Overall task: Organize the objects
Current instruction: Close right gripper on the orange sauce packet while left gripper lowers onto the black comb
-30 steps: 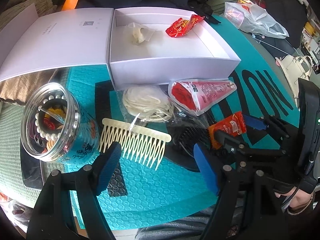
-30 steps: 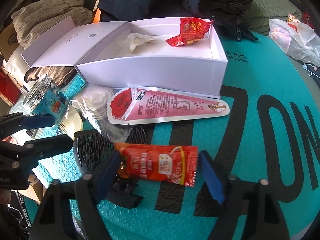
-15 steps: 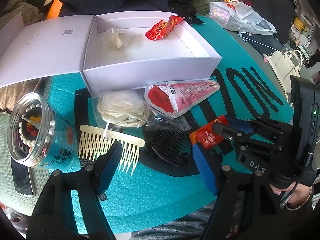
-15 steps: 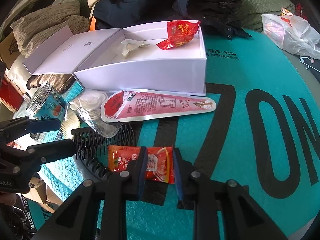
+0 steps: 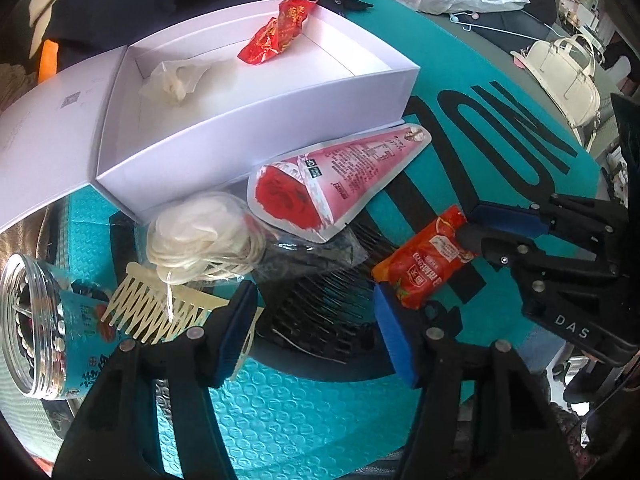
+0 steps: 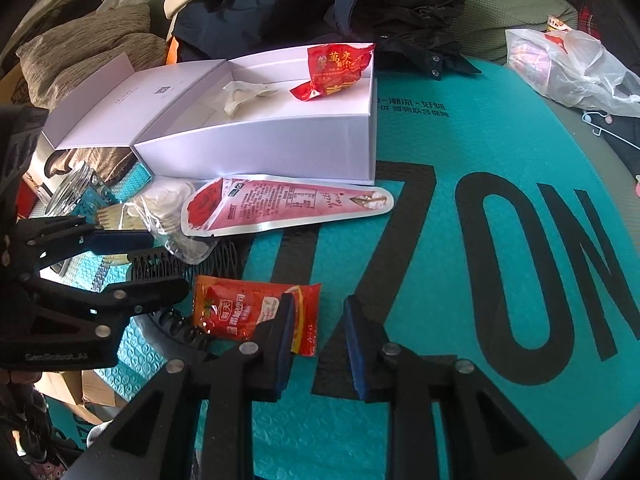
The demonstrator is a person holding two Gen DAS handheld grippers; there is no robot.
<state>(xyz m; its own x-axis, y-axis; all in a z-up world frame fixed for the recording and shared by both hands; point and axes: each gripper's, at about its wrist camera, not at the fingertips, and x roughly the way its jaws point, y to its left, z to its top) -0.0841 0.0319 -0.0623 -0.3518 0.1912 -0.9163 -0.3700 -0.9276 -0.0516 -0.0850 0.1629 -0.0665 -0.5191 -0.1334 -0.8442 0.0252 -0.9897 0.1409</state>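
Observation:
An open white box [image 5: 256, 120] [image 6: 260, 148] holds a red snack wrapper [image 5: 280, 32] [image 6: 336, 68] and a crumpled white bag [image 5: 176, 80]. In front of it lie a pink rose packet [image 5: 332, 176] [image 6: 280, 208], a bag of white pads [image 5: 200, 236], a cream comb [image 5: 152, 316], a black comb [image 5: 320, 312] and a red ketchup sachet [image 5: 428, 256] [image 6: 248, 308]. My left gripper [image 5: 316, 336] is open over the black comb. My right gripper [image 6: 318, 344] stands partly open, its left pad over the sachet's right end; the sachet is not clamped between the fingers.
A clear jar of beads [image 5: 36, 328] lies at the left on the teal bubble mat [image 6: 440, 140]. A plastic bag [image 6: 568, 64] and a white handbag [image 5: 564, 68] sit at the far right. Dark clothes [image 6: 360, 0] pile up behind the box.
My right gripper closed around the sachet's end, then opened partway and shifted right, so the sachet now sits left of the gap. The left gripper moved right, over the black comb.

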